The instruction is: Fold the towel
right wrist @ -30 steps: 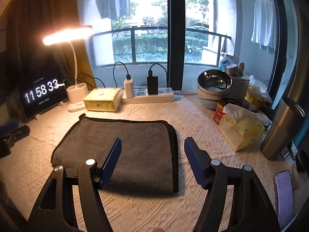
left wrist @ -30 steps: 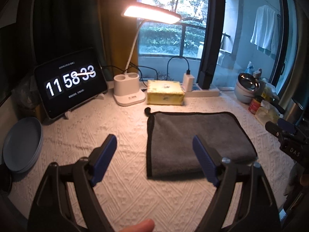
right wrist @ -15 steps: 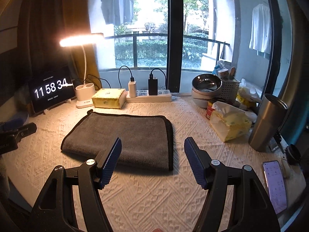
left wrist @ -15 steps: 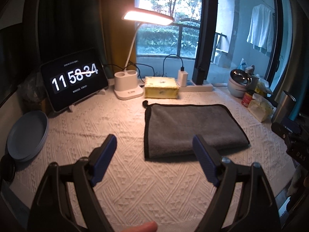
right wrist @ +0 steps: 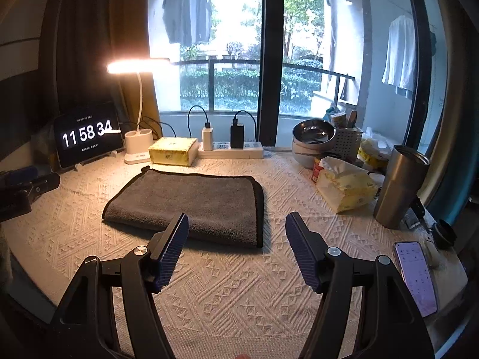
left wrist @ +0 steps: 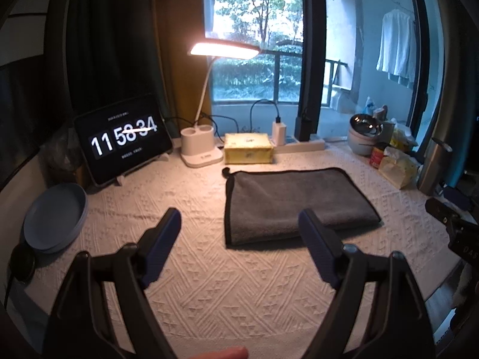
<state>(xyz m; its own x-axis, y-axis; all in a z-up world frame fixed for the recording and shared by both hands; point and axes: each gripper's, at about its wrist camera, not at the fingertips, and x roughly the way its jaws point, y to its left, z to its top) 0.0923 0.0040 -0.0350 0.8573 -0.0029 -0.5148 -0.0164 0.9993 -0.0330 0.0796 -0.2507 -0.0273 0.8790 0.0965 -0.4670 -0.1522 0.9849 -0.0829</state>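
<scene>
A grey towel with a dark border (left wrist: 293, 200) lies folded flat on the white textured tablecloth (left wrist: 209, 269); it also shows in the right wrist view (right wrist: 191, 200). My left gripper (left wrist: 239, 218) is open and empty, held back from the towel's near left corner. My right gripper (right wrist: 236, 221) is open and empty, held back from the towel's near right corner. Neither touches the towel.
A tablet clock (left wrist: 122, 142), a lit desk lamp (left wrist: 202, 149), a yellow box (left wrist: 248, 148) and a power strip (right wrist: 230, 151) stand behind the towel. Blue plates (left wrist: 54, 215) lie left. Bowls (right wrist: 312, 142), tissue pack (right wrist: 344, 185), steel tumbler (right wrist: 398, 185) and phone (right wrist: 414, 278) are right.
Both grippers have pulled back and up from the towel, which now looks smaller and farther away. Both stay open. The towel has not moved.
</scene>
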